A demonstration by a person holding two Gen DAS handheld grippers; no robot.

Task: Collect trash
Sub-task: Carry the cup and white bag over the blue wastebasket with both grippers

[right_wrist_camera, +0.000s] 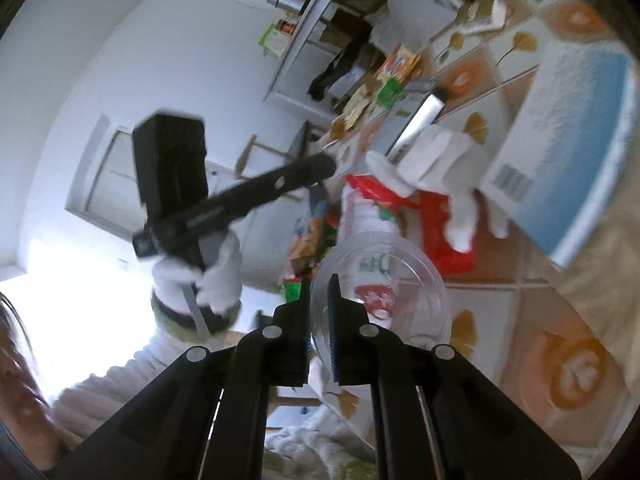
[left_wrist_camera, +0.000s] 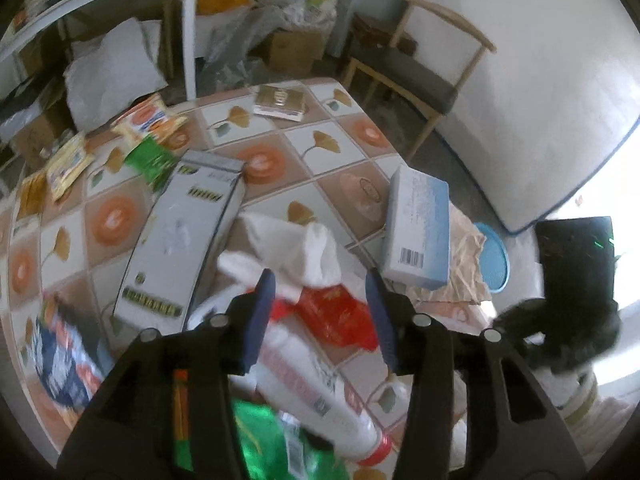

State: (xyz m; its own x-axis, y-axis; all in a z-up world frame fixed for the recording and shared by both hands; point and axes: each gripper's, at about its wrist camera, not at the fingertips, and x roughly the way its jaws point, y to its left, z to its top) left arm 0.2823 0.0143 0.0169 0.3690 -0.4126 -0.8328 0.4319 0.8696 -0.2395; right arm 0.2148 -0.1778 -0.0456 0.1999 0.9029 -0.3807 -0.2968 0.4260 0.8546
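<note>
In the left wrist view my left gripper [left_wrist_camera: 320, 304] hangs open over a pile of trash on the table. A red wrapper [left_wrist_camera: 336, 316] and a white tube with a red cap [left_wrist_camera: 312, 388] lie between and under its blue pads, which press on neither. A crumpled white tissue [left_wrist_camera: 296, 248] sits just beyond the tips. In the right wrist view my right gripper [right_wrist_camera: 320, 312] is shut on the rim of a clear plastic cup [right_wrist_camera: 384, 280], tilted above the table edge. The left gripper's black body [right_wrist_camera: 240, 200] shows there, held by a white-gloved hand [right_wrist_camera: 220, 280].
The table has a tile-patterned cloth [left_wrist_camera: 260, 160]. On it lie a long grey box [left_wrist_camera: 180, 236], a blue-and-white box [left_wrist_camera: 416, 224], snack packets [left_wrist_camera: 148, 120], a small flat box [left_wrist_camera: 280, 102], a blue bag [left_wrist_camera: 64, 352] and a green packet [left_wrist_camera: 272, 440]. A chair [left_wrist_camera: 420, 76] and a blue basin [left_wrist_camera: 494, 256] stand beyond.
</note>
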